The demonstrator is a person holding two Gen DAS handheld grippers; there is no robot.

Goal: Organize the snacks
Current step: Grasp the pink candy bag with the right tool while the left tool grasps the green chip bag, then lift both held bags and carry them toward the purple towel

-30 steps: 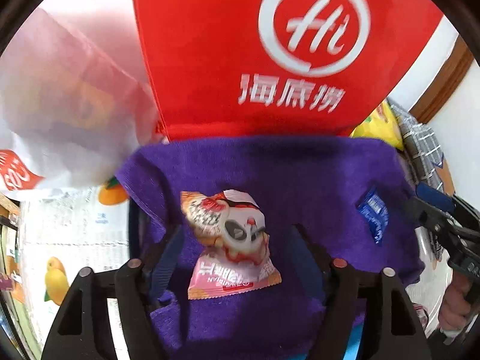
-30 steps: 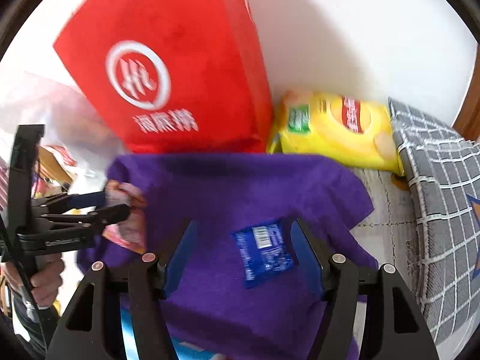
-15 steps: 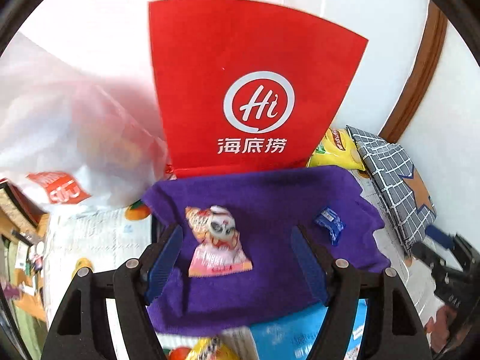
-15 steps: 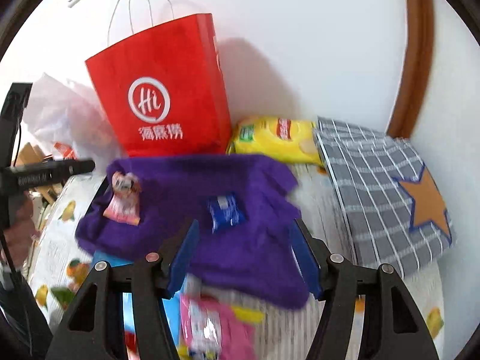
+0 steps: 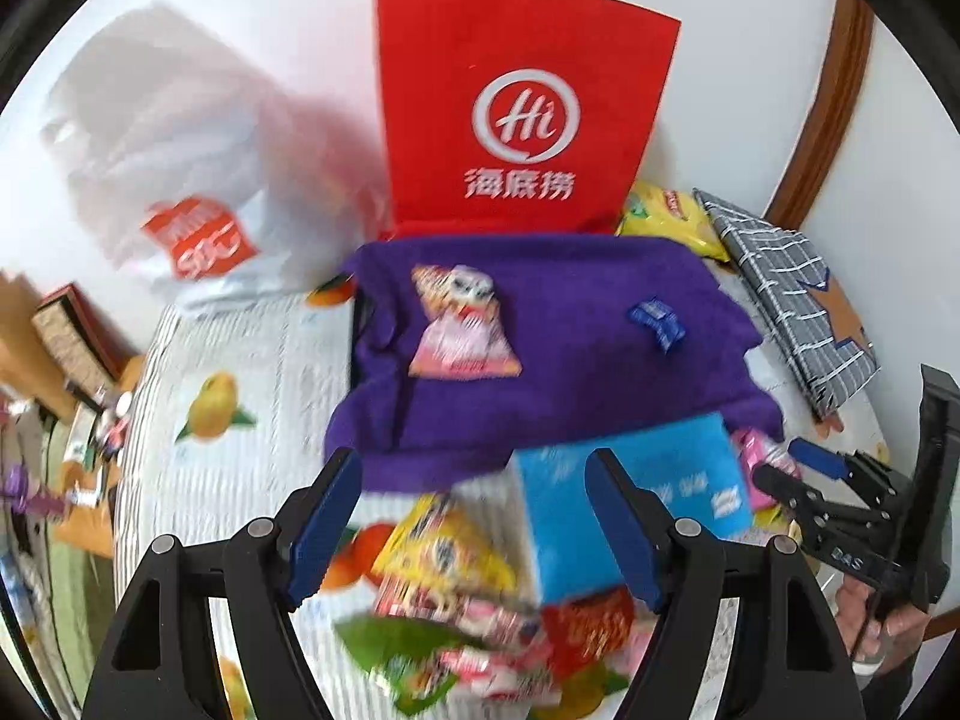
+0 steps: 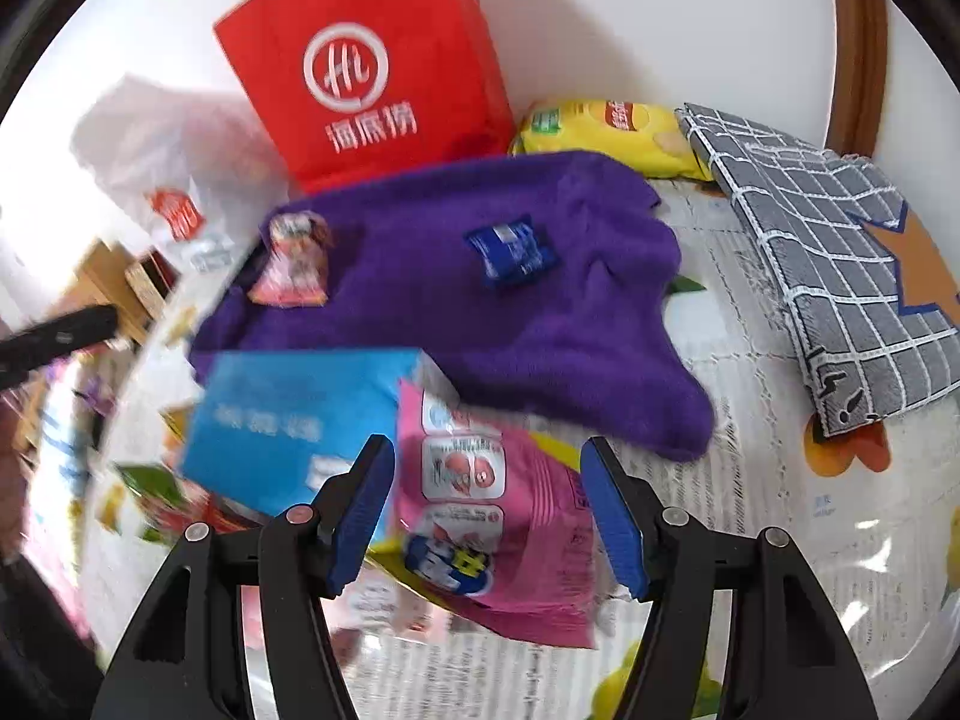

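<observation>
Box (image 6: 288,414) — pink packet (image 6: 498,516) between open jaws

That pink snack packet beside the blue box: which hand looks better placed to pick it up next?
Probably the right. The right tongs are open with the pink snack packet lying directly between their fingers, while the left tongs face the blue box.

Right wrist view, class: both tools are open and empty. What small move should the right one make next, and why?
Probably lower the right tool onto the pink snack packet: its open jaws already frame the packet, which lies off the purple cloth where two snacks already sit.
</observation>
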